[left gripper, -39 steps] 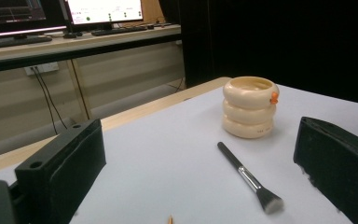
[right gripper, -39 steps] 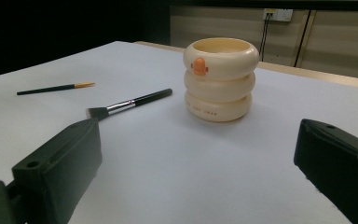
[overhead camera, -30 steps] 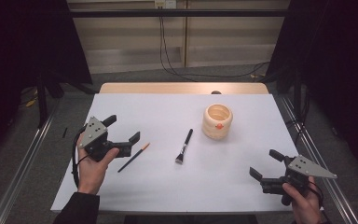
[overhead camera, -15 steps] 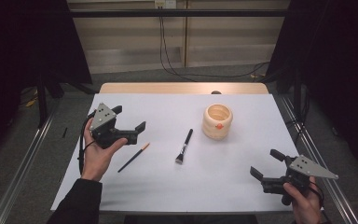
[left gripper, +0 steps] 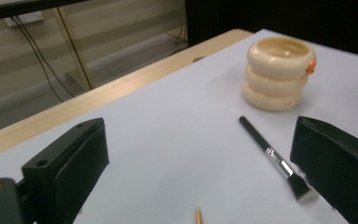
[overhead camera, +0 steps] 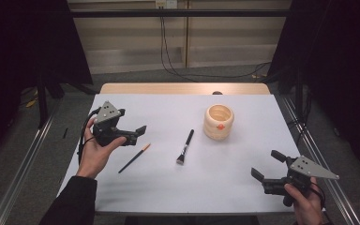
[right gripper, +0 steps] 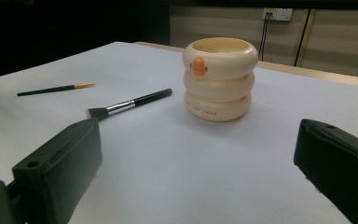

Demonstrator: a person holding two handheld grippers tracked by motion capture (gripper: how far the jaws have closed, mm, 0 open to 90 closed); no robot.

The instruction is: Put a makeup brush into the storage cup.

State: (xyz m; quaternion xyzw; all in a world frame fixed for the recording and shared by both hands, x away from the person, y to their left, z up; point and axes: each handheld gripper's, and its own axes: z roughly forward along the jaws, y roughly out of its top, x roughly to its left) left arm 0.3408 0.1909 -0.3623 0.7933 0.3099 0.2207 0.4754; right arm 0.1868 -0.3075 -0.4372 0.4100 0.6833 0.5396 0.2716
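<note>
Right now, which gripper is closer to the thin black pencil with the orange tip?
Left. The left gripper hangs just above the thin black pencil with the orange tip, at its tip end. The right gripper is far off by the table's near right corner.

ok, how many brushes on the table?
2. A black-handled flat makeup brush with a silver ferrule lies mid-table, left of the cream ringed holder. A thin black brush with an orange tip lies further left, near the left gripper. None look hidden.
</note>
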